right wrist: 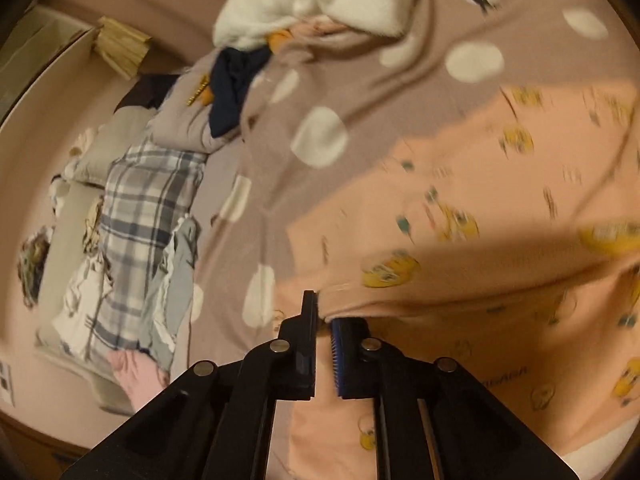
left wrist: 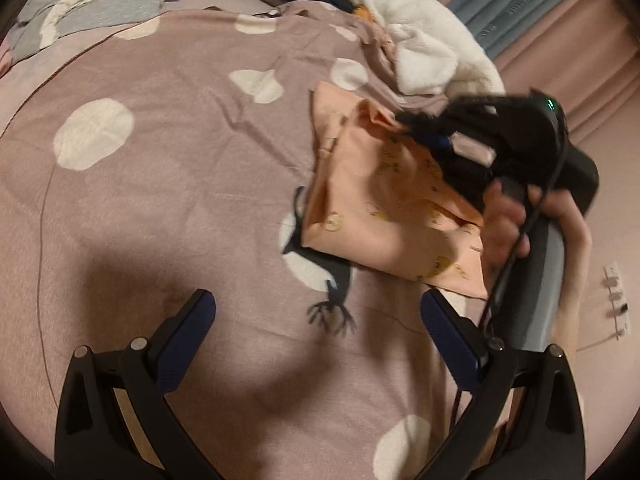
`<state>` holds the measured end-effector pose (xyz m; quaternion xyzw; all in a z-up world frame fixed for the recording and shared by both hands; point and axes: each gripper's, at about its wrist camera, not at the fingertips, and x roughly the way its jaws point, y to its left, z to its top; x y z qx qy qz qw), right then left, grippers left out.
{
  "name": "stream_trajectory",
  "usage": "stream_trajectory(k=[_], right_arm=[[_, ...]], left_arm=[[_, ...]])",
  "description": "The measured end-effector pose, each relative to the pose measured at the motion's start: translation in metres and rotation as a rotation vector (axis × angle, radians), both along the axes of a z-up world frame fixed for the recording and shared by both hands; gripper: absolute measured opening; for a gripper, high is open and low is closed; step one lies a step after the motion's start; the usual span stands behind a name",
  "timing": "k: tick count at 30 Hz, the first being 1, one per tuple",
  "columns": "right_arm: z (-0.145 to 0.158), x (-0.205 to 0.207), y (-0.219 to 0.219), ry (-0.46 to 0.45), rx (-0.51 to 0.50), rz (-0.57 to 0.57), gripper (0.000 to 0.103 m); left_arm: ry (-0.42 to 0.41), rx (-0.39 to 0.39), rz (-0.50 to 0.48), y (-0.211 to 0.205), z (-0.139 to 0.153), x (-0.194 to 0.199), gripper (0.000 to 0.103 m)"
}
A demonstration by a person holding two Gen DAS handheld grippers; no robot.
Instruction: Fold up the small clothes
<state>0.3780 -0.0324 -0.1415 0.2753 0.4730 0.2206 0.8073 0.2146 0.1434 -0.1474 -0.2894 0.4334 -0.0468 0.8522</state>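
Right gripper point(right wrist: 323, 320) pinches blurred peach garment point(right wrist: 460, 208)

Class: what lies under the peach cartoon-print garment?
The peach garment lies on the mauve spotted bedcover, partly covering a white spot and a dark animal print. Anything else beneath is hidden.

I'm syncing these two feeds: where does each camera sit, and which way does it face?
Left wrist: on the left gripper, jaws open, looking down at the bedspread; shows the right gripper and right hand.
Right wrist: on the right gripper, jaws pinching the peach garment.
Shared: the peach garment, bedspread, white blanket.
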Motion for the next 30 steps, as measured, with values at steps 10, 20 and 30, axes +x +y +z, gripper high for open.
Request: stream_trajectory(k=[10, 20, 30], right_arm=[[0.022, 0.054, 0.039, -0.010, -0.040, 0.007, 0.008], [0.019, 0.058, 0.056, 0.027, 0.108, 0.087, 0.059], [0.056, 0.018, -0.005, -0.051, 0.061, 0.044, 0.072]], left_arm=[[0.067, -0.004, 0.070, 0.012, -0.015, 0.010, 0.102], [0.074, 0.032, 0.058, 0.012, -0.016, 0.011, 0.102], [0.067, 0.047, 0.053, 0.010, -0.018, 0.014, 0.102]])
